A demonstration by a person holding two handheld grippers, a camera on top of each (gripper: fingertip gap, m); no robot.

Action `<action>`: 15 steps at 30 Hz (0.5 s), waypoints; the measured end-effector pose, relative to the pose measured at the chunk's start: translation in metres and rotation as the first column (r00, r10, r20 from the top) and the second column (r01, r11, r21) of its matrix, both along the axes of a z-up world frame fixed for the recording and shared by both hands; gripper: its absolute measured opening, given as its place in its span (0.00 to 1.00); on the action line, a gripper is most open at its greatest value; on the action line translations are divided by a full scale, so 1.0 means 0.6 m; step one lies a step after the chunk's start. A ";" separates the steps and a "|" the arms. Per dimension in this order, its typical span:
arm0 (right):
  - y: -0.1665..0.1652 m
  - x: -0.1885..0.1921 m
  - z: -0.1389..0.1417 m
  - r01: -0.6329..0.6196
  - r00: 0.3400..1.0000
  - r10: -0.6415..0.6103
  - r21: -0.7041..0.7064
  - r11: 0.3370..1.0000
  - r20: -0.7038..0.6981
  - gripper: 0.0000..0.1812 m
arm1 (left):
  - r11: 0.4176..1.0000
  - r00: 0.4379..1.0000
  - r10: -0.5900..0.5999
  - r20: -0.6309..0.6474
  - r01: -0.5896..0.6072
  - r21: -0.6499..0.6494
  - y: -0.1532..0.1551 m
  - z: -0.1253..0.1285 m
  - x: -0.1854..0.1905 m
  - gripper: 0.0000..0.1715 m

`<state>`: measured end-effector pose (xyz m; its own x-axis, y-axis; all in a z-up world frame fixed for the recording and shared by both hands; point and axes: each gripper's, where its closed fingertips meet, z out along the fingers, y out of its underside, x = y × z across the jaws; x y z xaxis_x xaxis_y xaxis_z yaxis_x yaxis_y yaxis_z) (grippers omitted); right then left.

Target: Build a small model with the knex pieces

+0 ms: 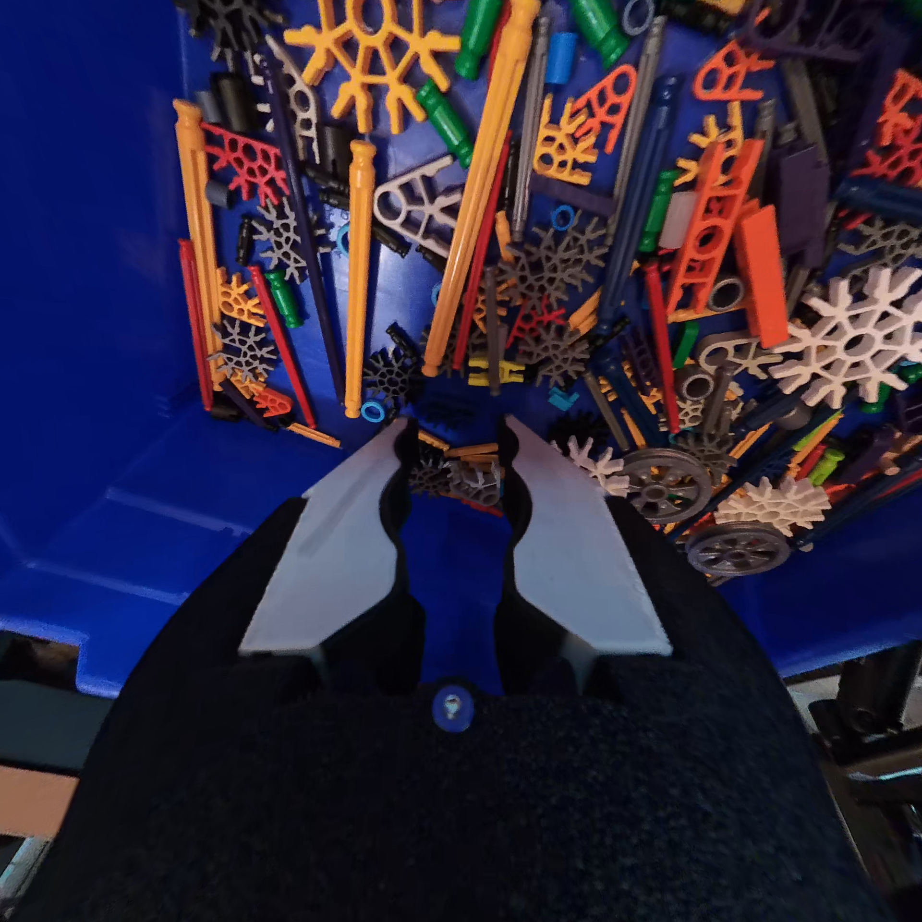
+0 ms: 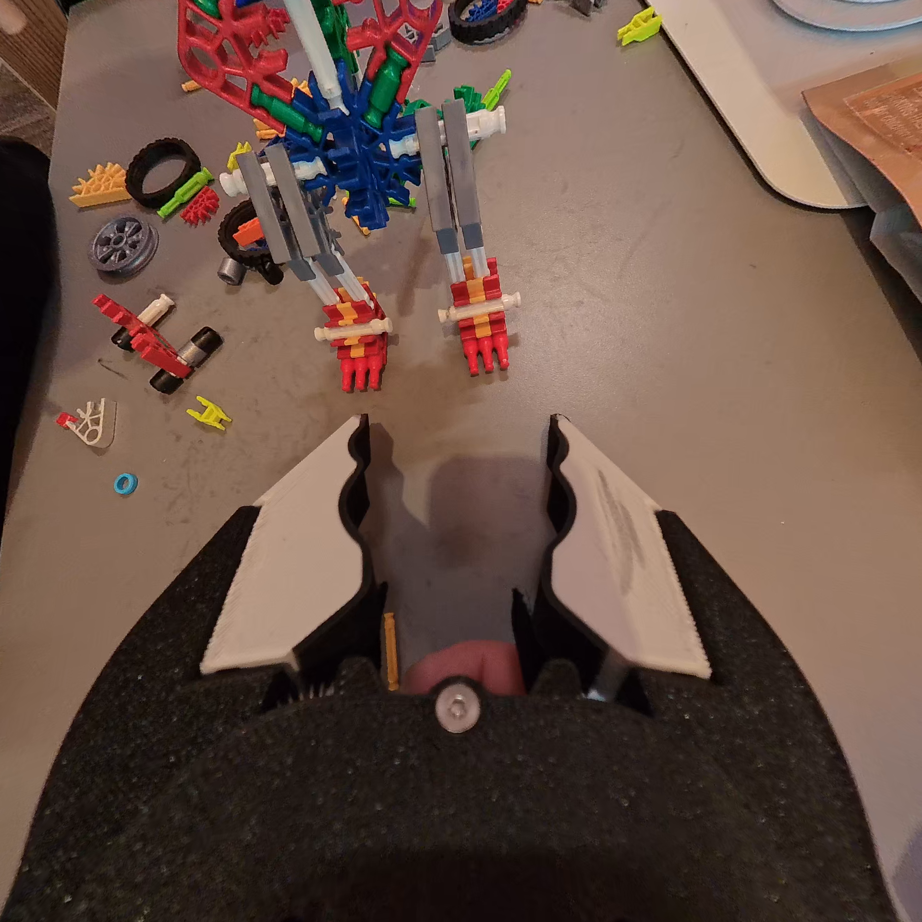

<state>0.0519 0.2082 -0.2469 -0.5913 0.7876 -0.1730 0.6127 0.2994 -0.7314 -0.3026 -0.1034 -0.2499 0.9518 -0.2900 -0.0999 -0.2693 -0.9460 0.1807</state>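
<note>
In the left wrist view my left gripper (image 1: 454,424) is open and empty inside a blue plastic bin (image 1: 100,349), just above a heap of construction-toy rods and connectors (image 1: 499,249). A small grey connector (image 1: 474,479) and a dark snowflake piece lie between its fingertips, untouched. In the right wrist view my right gripper (image 2: 459,419) is open and empty above a grey table (image 2: 648,299). Just beyond it stands a built model (image 2: 359,149) with a blue hub, red panels, grey legs and two red-and-orange feet (image 2: 481,319).
Loose pieces lie left of the model: black tyres (image 2: 162,172), a grey wheel (image 2: 122,244), a small red wheeled piece (image 2: 154,344), a lime clip (image 2: 209,414), a blue ring (image 2: 124,484). A white tray edge (image 2: 748,100) and brown paper (image 2: 873,124) sit at right. Some 50 centimeters of space lies between my two pairs of fingers.
</note>
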 end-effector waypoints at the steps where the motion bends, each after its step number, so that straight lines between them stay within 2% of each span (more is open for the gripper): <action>1: 0.000 0.000 0.000 0.000 1.000 0.000 0.000 1.000 0.000 0.39 | 1.000 1.000 -0.004 0.007 0.004 -0.007 0.000 0.000 0.000 0.17; 7: 0.000 0.000 0.000 0.000 1.000 0.000 -0.003 1.000 0.001 0.39 | 0.999 0.998 0.000 0.067 0.003 -0.051 -0.001 -0.002 0.005 0.14; 15: 0.000 0.001 0.001 0.000 1.000 0.000 -0.011 1.000 0.004 0.39 | 0.997 0.996 -0.008 0.084 0.015 -0.072 0.002 -0.002 -0.001 0.10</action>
<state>0.0522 0.2083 -0.2464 -0.5908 0.7856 -0.1840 0.6159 0.2918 -0.7318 -0.3033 -0.1019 -0.2510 0.9525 -0.3045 0.0021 -0.2971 -0.9279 0.2254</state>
